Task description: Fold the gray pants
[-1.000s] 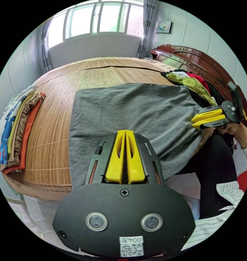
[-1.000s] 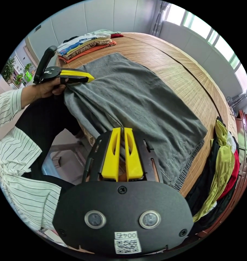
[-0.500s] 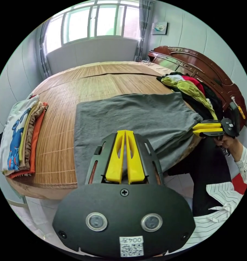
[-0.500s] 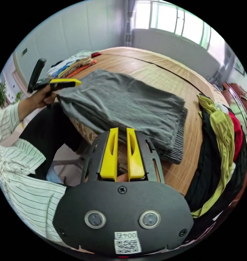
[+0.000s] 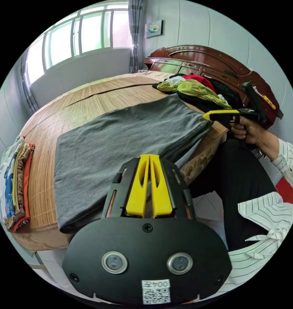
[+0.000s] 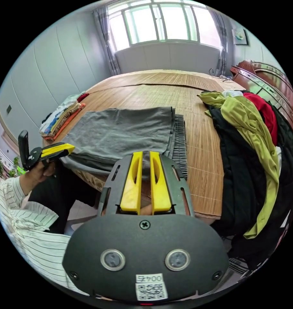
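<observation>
The gray pants (image 5: 120,138) lie flat on a bamboo mat (image 5: 88,96) over the bed, their near edge along the bed's edge and a lower layer hanging over it. My left gripper (image 5: 149,156) is shut, with its tips over that near edge. I cannot tell whether cloth is pinched in it. From the right gripper view the pants (image 6: 120,132) show a ribbed waistband on the right, and the left gripper (image 6: 72,147) sits by their near left corner. My right gripper (image 6: 145,154) has its jaws slightly apart. It (image 5: 204,116) points at the pants' right corner.
A stack of folded clothes (image 5: 14,183) lies at the left end of the bed. A loose pile of green, red and black garments (image 6: 249,128) lies at the right, by a dark wooden headboard (image 5: 211,58). The person's dark trouser leg (image 5: 243,180) is beside the bed edge.
Both grippers have drawn back from the bed and swung round. Less of the pants hangs over the edge now. The right jaws stand wider apart than a second ago.
</observation>
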Tool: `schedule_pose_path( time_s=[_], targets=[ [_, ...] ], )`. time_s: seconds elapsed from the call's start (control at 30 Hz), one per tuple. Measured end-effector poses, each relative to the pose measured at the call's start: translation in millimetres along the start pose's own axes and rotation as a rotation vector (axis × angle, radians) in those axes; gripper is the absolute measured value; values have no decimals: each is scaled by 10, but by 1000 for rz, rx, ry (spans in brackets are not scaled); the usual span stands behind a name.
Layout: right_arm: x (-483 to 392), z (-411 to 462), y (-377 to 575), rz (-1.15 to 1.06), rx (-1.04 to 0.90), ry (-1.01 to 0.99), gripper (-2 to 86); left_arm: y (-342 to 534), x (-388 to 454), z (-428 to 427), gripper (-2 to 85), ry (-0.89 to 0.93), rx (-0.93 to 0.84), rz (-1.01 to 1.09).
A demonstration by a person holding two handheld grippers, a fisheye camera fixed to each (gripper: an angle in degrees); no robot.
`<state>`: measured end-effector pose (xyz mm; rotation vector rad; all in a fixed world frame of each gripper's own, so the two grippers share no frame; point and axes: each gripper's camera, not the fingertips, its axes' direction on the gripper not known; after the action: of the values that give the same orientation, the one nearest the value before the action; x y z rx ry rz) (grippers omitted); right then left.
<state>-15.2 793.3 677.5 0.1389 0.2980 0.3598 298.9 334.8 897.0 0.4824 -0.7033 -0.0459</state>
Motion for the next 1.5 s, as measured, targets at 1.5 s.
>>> schedule_pose_path(
  time_s=[1.5],
  targets=[
    [929, 994, 6, 396, -116, -465, 44, -23, 448, 57, 7, -10, -6, 54]
  ],
)
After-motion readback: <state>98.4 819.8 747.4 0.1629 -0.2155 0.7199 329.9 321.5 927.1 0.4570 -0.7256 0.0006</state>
